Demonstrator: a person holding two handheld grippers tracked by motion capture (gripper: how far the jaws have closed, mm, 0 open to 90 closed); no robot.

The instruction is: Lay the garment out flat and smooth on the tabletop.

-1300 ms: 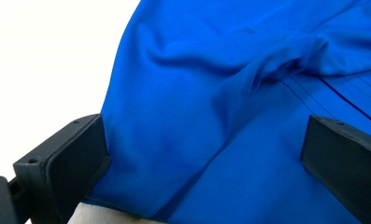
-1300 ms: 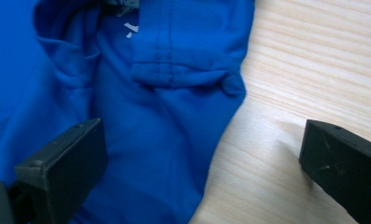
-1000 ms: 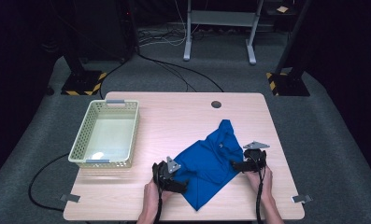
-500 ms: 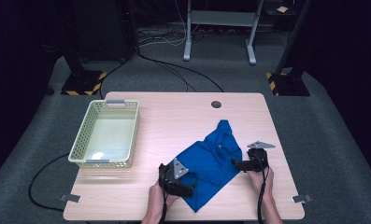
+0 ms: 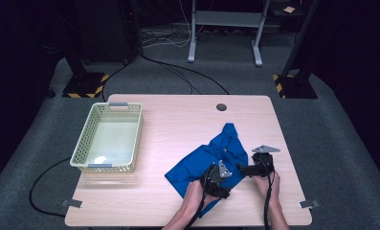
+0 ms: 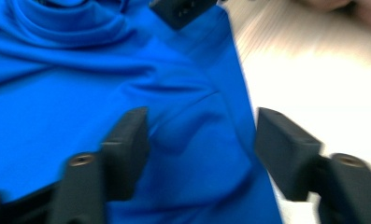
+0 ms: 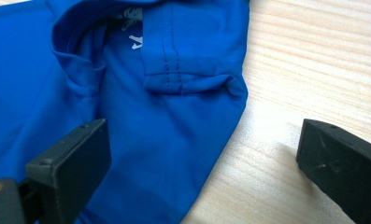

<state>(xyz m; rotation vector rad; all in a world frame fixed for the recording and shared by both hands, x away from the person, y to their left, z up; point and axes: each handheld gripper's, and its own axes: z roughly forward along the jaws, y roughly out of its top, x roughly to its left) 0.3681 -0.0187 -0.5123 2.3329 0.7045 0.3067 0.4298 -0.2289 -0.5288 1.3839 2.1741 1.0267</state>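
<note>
Blue shirt (image 5: 204, 160) crumpled on the near right of the counter (image 5: 178, 120). Soft, thin, slinky stuff, probably slips if pinched shallow. Best grabbed by the stitched hem or collar. Left gripper (image 6: 199, 140) fingers just been closing, straddling the edge fold, not clamped yet. Right gripper (image 7: 202, 158) released, straddling the shirt's edge.

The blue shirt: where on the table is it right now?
In the high view the blue shirt lies crumpled on the table's near right part, right of the cream basket, with both tools at its near edge.
</note>
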